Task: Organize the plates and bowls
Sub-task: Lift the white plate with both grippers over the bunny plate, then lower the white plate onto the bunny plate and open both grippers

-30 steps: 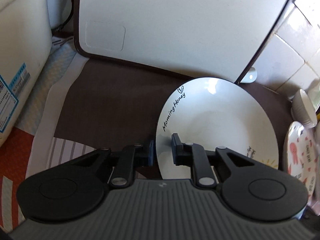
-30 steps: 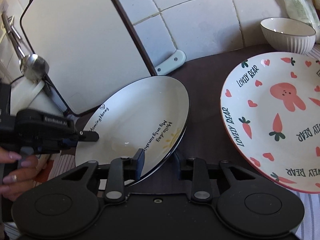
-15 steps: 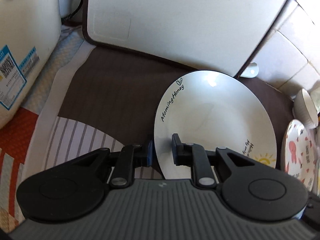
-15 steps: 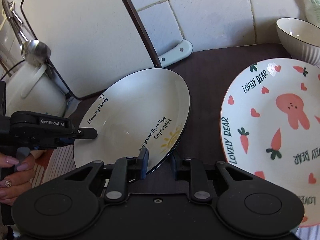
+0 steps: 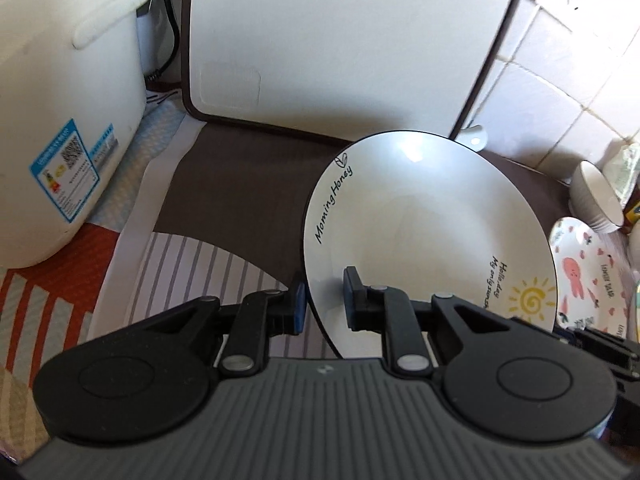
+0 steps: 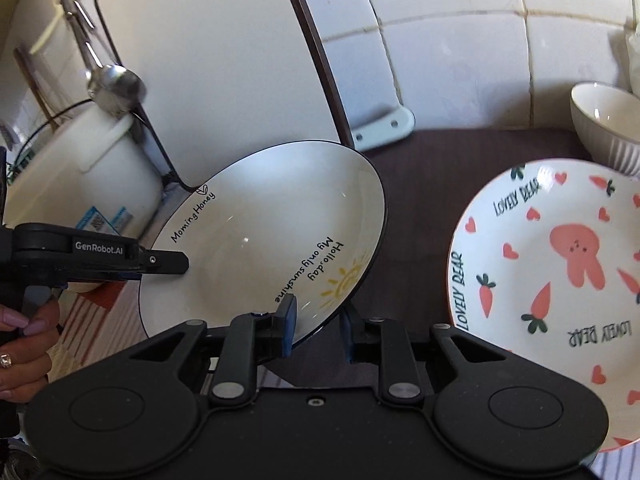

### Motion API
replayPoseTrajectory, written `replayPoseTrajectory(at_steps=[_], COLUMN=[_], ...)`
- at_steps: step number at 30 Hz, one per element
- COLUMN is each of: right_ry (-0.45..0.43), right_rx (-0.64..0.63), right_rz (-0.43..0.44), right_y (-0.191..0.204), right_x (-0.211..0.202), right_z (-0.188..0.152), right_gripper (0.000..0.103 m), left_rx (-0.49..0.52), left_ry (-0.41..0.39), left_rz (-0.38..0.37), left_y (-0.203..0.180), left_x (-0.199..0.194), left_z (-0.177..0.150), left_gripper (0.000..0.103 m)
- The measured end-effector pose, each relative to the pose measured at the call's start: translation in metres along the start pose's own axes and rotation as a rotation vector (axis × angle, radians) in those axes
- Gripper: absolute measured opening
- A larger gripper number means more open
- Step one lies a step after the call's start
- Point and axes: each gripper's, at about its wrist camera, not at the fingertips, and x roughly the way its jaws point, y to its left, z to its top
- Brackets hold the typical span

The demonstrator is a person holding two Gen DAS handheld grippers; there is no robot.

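I see my left gripper point(image 5: 325, 299) and right gripper point(image 6: 316, 325) each narrowed onto opposite rims of the white sun plate point(image 5: 424, 236), held tilted at frame centre. The bunny plate point(image 6: 560, 280) lies flat at right, just beside a ribbed bowl point(image 6: 608, 120) in the upper right.

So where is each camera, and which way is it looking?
Left wrist: on the left gripper, facing the upright white board; its fingers straddle the white sun-print plate.
Right wrist: on the right gripper, facing the tiled wall; shows the person's hand and the left gripper.
Shared: that plate and the pink bunny plate.
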Motion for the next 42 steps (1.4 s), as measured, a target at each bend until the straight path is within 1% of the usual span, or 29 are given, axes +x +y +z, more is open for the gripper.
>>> replayPoseTrajectory(at_steps=[4, 8, 14, 18, 21, 26, 31, 34, 37, 42], right_ry=[-0.032, -0.056, -0.111, -0.133, -0.130, -0.135, -0.121, -0.102, -0.080, -0.035], right_rx=[-0.021, -0.061, -0.039, -0.030, -0.011, 0.030, 0.060, 0.049, 0.046, 0.063], right_rz=[0.007, -0.024, -0.020, -0.047, -0.064, -0.083, -0.110, -0.144, -0.150, -0.167], right_y=[0.000, -0.004, -0.024, -0.035, -0.046, -0.064, -0.085, -0.094, -0.106, -0.119], right_x=[-0.023, -0.050, -0.093, -0.118, -0.132, -0.150, -0.157, -0.154, -0.151, -0.143], right_z=[0.002, 0.007, 0.014, 0.011, 0.006, -0.005, -0.013, -0.017, -0.015, -0.016], right_gripper=[0.028, 0.028, 0.028, 0.028, 0.028, 0.028, 0.028, 0.028, 0.028, 0.028], left_rx=[-0.005, 0.051, 0.086, 0.120, 0.134, 0.142, 0.162, 0.158, 0.157, 0.162], left_ry=[-0.007, -0.026, -0.046, -0.057, -0.050, -0.030, 0.007, 0.028, 0.051, 0.086], left_rz=[-0.038, -0.075, -0.156, -0.187, -0.213, -0.252, -0.284, -0.298, -0.318, -0.316], left_y=[-0.007, -0.028, -0.061, -0.083, -0.098, -0.117, -0.139, -0.148, -0.152, -0.161], left_x=[-0.014, -0.031, -0.052, -0.054, -0.053, -0.039, -0.019, -0.003, 0.010, 0.027], left_z=[0.000, -0.001, -0.003, -0.006, -0.011, -0.020, -0.029, -0.032, -0.032, -0.034], left_gripper=[0.016, 0.016, 0.016, 0.015, 0.015, 0.015, 0.015, 0.015, 0.015, 0.015])
